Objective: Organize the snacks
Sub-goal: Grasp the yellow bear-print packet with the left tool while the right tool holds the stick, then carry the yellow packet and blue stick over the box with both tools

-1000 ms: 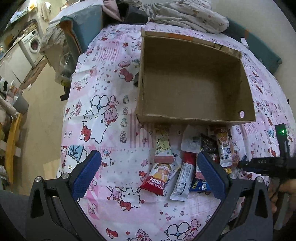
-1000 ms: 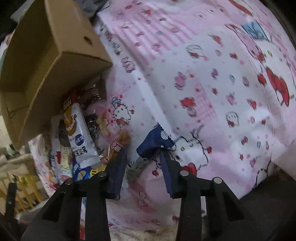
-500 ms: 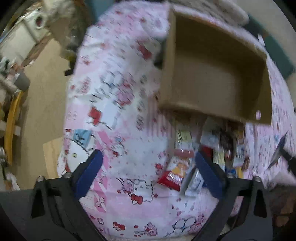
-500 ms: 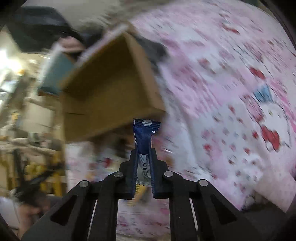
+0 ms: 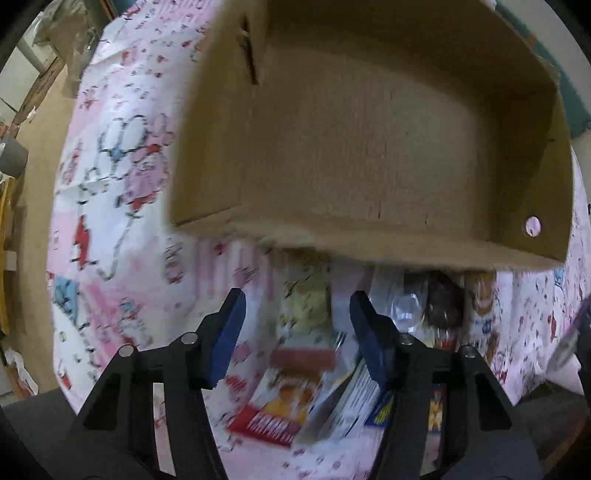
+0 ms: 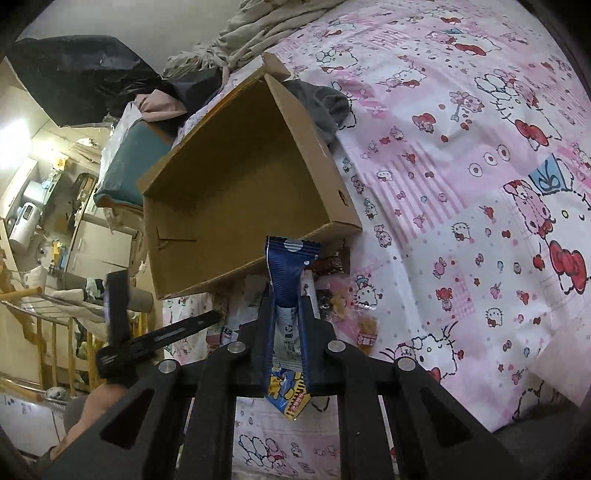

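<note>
**Pink cartoon bedsheet, snack lot**

Pink-and-white printed bedsheet (image 6: pixel 461 155) covers the bed. On it we list one brown cardboard box (image 6: pixel 229 206), open-topped, and a blurred row of snack packets (image 5: pixel 306 369) just beside its near wall. Our right tool (image 6: pixel 286 317) is clamped on a blue snack packet (image 6: pixel 290 266), raised before the box. Our left tool (image 5: pixel 295 321), jaws just closing and half apart, hangs over the row, gripping nothing. Beyond the bed: cluttered floor, rumpled blanket (image 6: pixel 258 33).

Both tongs are built of black plastic frames with triangular cut-outs and silver screws; the left tongs (image 5: pixel 297 314) and right tongs (image 6: pixel 286 306) are faced with blue ribbed pads.
</note>
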Demonstrator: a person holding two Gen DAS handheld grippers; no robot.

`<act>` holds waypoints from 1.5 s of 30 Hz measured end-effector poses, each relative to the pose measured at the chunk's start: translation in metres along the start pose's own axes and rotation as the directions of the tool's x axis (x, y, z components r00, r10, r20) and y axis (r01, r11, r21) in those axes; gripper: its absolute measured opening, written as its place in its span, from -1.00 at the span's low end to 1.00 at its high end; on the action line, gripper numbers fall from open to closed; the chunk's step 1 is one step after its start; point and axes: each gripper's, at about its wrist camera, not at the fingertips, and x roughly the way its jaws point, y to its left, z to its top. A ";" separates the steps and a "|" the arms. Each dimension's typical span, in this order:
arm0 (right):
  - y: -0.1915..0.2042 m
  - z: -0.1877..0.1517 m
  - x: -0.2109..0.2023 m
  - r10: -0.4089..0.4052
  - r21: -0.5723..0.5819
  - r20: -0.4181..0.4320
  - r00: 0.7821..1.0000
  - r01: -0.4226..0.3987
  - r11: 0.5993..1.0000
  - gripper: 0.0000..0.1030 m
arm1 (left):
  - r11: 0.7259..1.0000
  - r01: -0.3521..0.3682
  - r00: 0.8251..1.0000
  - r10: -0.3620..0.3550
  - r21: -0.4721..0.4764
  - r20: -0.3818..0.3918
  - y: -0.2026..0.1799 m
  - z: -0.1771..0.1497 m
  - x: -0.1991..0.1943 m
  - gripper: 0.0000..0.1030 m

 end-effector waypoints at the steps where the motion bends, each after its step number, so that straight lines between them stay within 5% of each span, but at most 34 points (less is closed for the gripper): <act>1: 0.001 0.000 0.001 -0.001 -0.004 -0.001 1.000 0.001 1.000 -0.75 | 1.000 -0.003 1.000 0.003 -0.002 0.001 -0.001 0.001 0.003 -0.19; 3: 0.002 0.000 0.003 -0.008 -0.013 -0.003 1.000 0.008 1.000 -0.75 | 1.000 -0.007 1.000 0.007 0.004 -0.009 -0.002 0.001 0.007 -0.55; 19: 0.010 -0.002 0.005 0.003 -0.038 -0.015 1.000 -0.004 0.999 -0.75 | 0.999 0.002 1.000 -0.002 -0.038 0.008 0.024 -0.044 -0.053 -0.55; 28: 0.019 -0.004 -0.004 0.044 -0.051 0.020 0.999 -0.043 0.998 -0.75 | 1.000 0.001 0.993 -0.001 0.000 0.118 0.034 -0.059 -0.087 -0.55; 32: 0.024 -0.001 -0.010 0.087 -0.061 0.043 0.995 -0.084 0.995 -0.75 | 0.999 -0.007 0.964 -0.002 0.032 0.266 0.023 -0.062 -0.115 -0.55; 37: 0.032 0.010 -0.023 0.163 -0.091 0.111 0.980 -0.153 0.984 -0.75 | 0.995 -0.037 0.899 -0.009 0.096 0.437 0.009 -0.049 -0.154 -0.55; 40: 0.037 0.021 -0.029 0.189 -0.110 0.146 0.971 -0.174 0.979 -0.75 | 0.994 -0.025 0.873 -0.029 0.104 0.486 0.005 -0.033 -0.167 -0.55; 45: 0.039 0.042 -0.026 0.179 -0.123 0.183 0.967 -0.159 0.980 -0.75 | 0.994 -0.012 0.856 -0.046 0.109 0.515 -0.005 -0.005 -0.170 -0.55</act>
